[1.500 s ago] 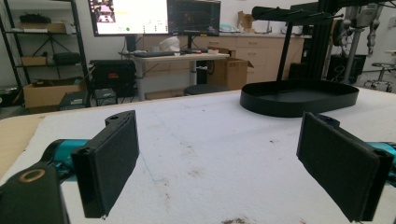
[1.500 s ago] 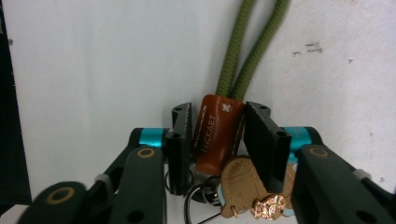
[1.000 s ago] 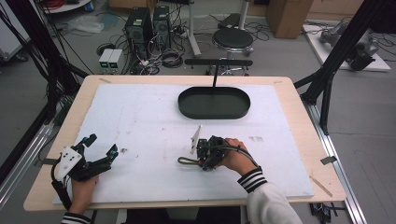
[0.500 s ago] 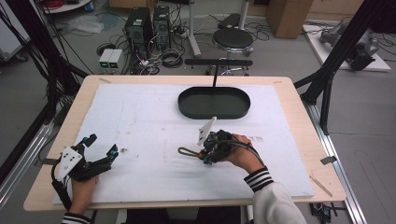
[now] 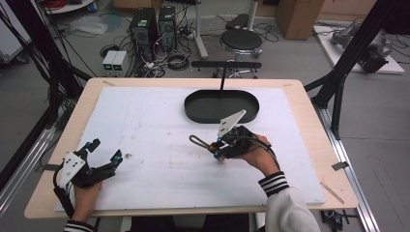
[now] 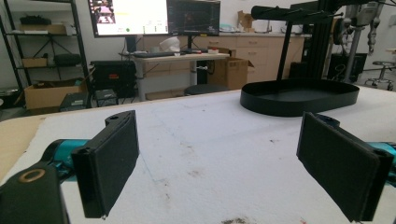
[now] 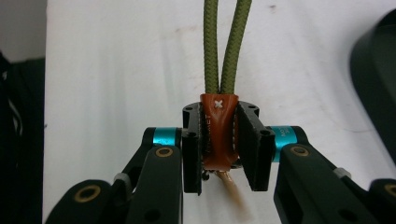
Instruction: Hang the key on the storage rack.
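Sideways, faint unreadable lettering marks the brown tab (image 7: 218,133) clamped by the right gripper (image 7: 219,144); left gripper (image 6: 233,158) gapes.

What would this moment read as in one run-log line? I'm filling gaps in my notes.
right gripper: shut on cord loop by its brown tab | left gripper: open, nothing between jaws | black tray: beyond loop

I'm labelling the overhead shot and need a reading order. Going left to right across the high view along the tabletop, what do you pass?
Left tongs → green cord loop → right tongs, shut on the loop's brown end → right hand. The black tray lies farther back, overlapping these, so I leave it unplaced.
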Demonstrator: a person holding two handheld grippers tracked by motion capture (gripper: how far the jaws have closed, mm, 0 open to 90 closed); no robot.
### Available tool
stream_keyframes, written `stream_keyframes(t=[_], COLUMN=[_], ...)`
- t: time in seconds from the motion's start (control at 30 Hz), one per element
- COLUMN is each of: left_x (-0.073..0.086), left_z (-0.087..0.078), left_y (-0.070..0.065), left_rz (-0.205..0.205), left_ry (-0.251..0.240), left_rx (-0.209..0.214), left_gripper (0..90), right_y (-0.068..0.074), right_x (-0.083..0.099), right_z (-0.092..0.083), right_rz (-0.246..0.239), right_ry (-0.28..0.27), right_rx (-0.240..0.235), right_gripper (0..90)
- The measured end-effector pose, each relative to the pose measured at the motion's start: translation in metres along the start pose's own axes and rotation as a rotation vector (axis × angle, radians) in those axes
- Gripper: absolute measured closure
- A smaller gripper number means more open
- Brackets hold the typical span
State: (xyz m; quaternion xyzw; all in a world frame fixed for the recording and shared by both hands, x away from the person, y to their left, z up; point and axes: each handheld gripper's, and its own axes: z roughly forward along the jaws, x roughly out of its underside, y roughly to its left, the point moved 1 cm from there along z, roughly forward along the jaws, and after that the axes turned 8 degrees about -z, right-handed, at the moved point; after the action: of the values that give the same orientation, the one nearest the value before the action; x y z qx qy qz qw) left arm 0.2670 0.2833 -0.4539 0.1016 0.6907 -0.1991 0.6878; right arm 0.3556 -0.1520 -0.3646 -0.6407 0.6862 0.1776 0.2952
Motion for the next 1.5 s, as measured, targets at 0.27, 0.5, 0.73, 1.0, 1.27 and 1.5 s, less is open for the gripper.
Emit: stream_keyframes(t=[0.27,0.5,0.73,1.0,1.27,1.5], left_x=[0.000,0.000,0.000,0.000,0.000,0.000], left_z=[0.000,0.000,0.000,0.000,0.000,0.000], left_y=[0.000,0.000,0.000,-0.001,-0.001,-0.001], left_rz=[0.003,0.006,0.007,0.006,0.006,0.008], left_ry=[0.001,0.002,0.002,0.001,0.002,0.000], left_rx=[0.000,-0.001,-0.001,0.002,0.002,0.000], left_gripper=[13.4,13.4,13.4,13.4,13.4,13.4], right_y=[-0.017,-0.033,-0.046,-0.063,-0.080,-0.096], right_x=[0.012,0.024,0.032,0.040,0.043,0.048], right_z=[-0.021,-0.036,-0.049,-0.072,-0.086,-0.090], right_rz=[0.120,0.224,0.304,0.381,0.414,0.449], right_ry=[-0.112,-0.202,-0.253,-0.301,-0.314,-0.285], right_rx=[0.146,0.271,0.406,0.572,0.660,0.733], right_gripper=[72.5,72.4,72.4,72.4,72.5,72.4])
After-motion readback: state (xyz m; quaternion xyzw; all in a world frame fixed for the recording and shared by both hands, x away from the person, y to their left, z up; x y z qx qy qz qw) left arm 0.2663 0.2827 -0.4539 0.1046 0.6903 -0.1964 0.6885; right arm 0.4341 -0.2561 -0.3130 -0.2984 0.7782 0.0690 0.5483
